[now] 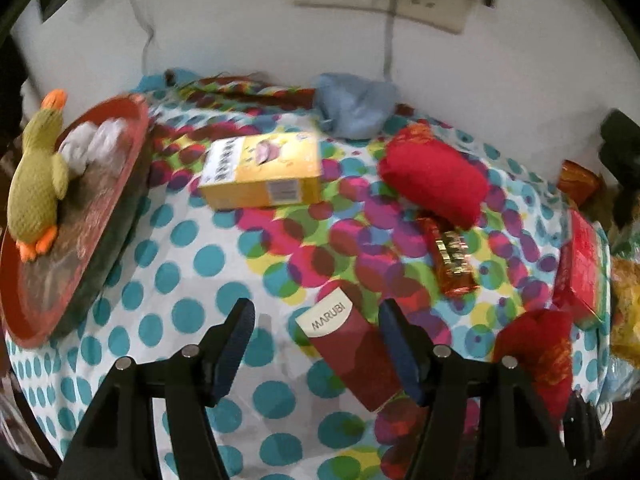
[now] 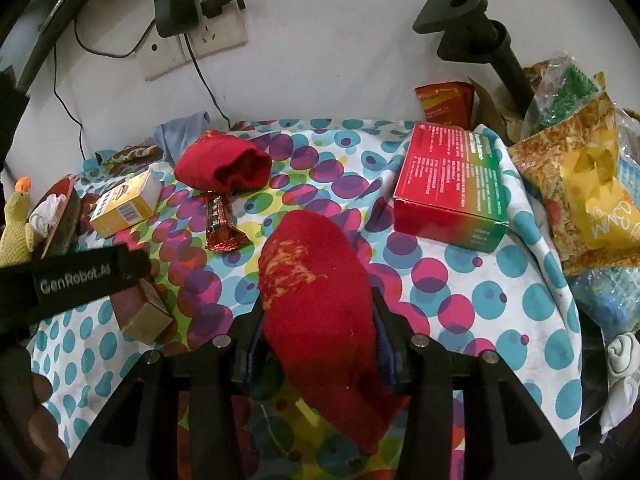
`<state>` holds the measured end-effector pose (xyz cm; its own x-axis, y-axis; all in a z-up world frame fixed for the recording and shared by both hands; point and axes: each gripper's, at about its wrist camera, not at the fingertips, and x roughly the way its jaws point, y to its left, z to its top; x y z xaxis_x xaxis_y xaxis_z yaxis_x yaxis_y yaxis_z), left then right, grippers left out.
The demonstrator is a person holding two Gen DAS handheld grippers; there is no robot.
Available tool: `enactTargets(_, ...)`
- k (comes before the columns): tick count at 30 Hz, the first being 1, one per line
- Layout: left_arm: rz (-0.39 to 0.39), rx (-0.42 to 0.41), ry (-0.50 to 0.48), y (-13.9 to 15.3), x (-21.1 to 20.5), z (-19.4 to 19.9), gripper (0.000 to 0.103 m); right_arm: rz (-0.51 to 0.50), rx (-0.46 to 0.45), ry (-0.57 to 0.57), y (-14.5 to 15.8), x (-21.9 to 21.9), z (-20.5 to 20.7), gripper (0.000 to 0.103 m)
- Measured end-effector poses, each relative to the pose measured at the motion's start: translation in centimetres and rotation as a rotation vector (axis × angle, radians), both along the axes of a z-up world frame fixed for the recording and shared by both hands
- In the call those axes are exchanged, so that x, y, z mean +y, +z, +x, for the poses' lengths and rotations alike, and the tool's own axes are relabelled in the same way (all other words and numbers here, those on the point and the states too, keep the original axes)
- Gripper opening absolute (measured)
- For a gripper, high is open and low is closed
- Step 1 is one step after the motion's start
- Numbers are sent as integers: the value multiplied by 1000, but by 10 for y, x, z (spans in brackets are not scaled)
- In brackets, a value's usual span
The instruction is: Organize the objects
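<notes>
My right gripper (image 2: 320,316) is shut on a red sock (image 2: 316,292) with a gold pattern, held above the spotted cloth; the sock also shows at the lower right of the left wrist view (image 1: 532,344). My left gripper (image 1: 316,316) is open and empty, its fingers either side of a maroon MARUBI box (image 1: 352,344) lying on the cloth (image 1: 200,240). A second red sock (image 1: 434,172) lies rolled further back. A yellow box (image 1: 264,172), a red-gold candy bar (image 1: 454,258) and a red-green box (image 2: 452,184) lie on the cloth.
A red tray (image 1: 80,216) at the left holds a green knitted duck (image 1: 36,184) and white cloth. A blue cloth (image 1: 352,104) lies by the wall. Snack bags (image 2: 576,184) and a black stand (image 2: 480,28) crowd the right edge. Wall sockets with cables are behind.
</notes>
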<state>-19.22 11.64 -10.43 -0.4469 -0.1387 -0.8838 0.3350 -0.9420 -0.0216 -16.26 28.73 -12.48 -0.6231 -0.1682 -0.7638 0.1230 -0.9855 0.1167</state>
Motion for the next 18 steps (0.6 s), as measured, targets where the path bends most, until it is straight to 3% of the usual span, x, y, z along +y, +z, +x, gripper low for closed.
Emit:
enactTargets(3,62,4,6,-4,-8,1,66,-3,0,0,0,0,0,43)
enactTargets(6,119,-39,-66,-15,-4,-3,66,-3,0,1,-1,0,-1,44)
enactTargets(13,36,19,-186,-17,12,4,66,0,0,2,-2,-1,-2,44)
enactTargets(18,-4,70,-325,-19,15,11,62,6,-1,2,-3,-1,-2,44)
